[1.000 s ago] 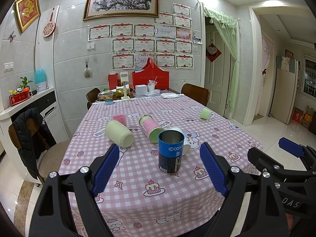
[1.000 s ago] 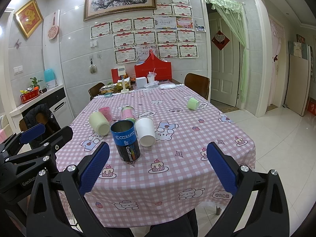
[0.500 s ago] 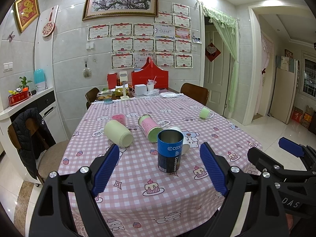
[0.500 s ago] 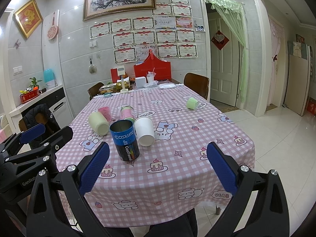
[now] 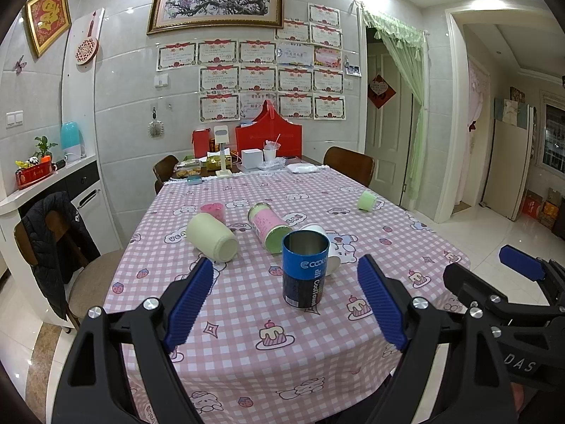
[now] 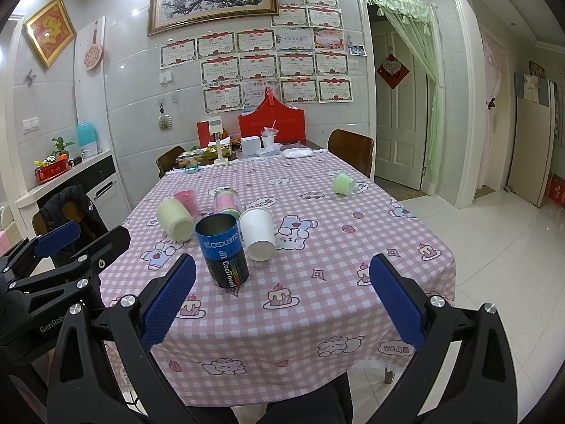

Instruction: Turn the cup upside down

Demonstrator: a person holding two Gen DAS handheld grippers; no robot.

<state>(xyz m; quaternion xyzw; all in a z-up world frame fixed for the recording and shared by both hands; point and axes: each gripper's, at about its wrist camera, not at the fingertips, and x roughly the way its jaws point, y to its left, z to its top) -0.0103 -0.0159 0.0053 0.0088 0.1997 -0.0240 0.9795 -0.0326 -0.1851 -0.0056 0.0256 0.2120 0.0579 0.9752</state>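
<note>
A blue and black tin cup point(image 5: 305, 271) stands upright, mouth up, near the front of the pink checked table; it also shows in the right wrist view point(image 6: 222, 251). A white paper cup point(image 6: 259, 233) lies on its side just behind it. My left gripper point(image 5: 285, 304) is open and empty, hovering in front of the tin cup. My right gripper point(image 6: 280, 300) is open and empty, to the right of the left one, above the table's front edge.
A cream cup point(image 5: 212, 236), a pink-green canister point(image 5: 270, 225) and a pink cup point(image 5: 213, 211) sit behind the tin cup. A small green cup point(image 5: 366, 200) lies far right. The tablecloth point(image 5: 247, 353) hangs over the front edge. Boxes crowd the far end; chairs point(image 5: 53, 247) flank the table.
Both grippers have stayed open and almost still; the view has drifted only slightly. The cups have not moved.
</note>
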